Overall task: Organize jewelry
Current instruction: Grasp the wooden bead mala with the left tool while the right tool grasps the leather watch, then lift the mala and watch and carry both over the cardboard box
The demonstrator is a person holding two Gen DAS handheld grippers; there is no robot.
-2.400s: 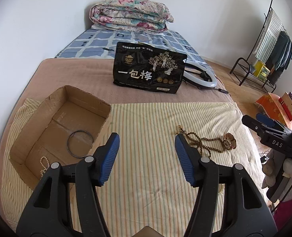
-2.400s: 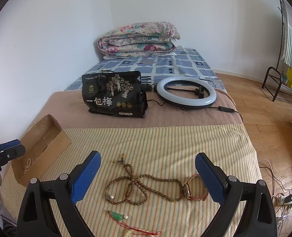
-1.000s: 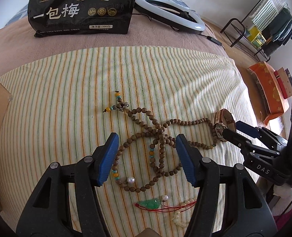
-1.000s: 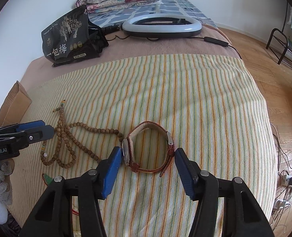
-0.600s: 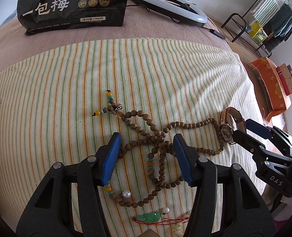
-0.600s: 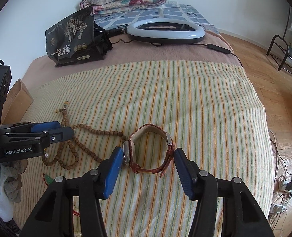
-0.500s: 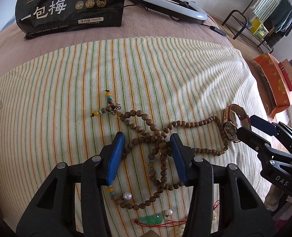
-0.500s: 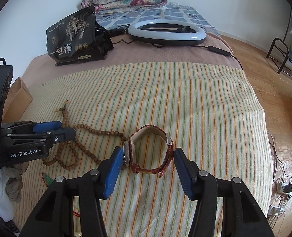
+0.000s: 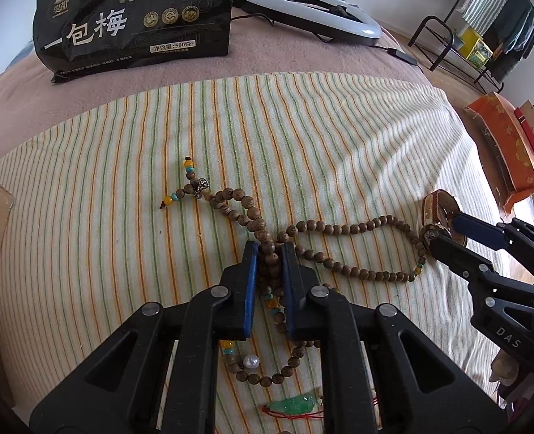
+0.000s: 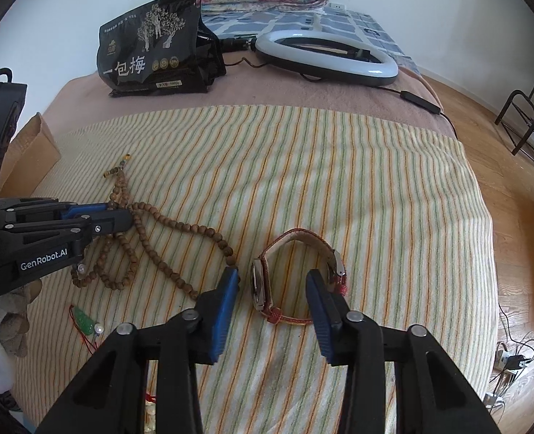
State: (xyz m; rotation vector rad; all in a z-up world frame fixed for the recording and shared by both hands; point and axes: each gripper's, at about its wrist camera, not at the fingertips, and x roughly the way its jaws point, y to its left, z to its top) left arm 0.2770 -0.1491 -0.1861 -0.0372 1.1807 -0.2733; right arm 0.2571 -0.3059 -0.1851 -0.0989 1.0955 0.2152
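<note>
One striped towel — wood floor beside.

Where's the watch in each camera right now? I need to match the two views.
Left wrist: the watch sits at the right edge, past the end of the bead strand, with the right claw around it.
Right wrist: the watch is at centre, low, between the open claw's fingers.
Shared landmark: the black bag at the back.
</note>
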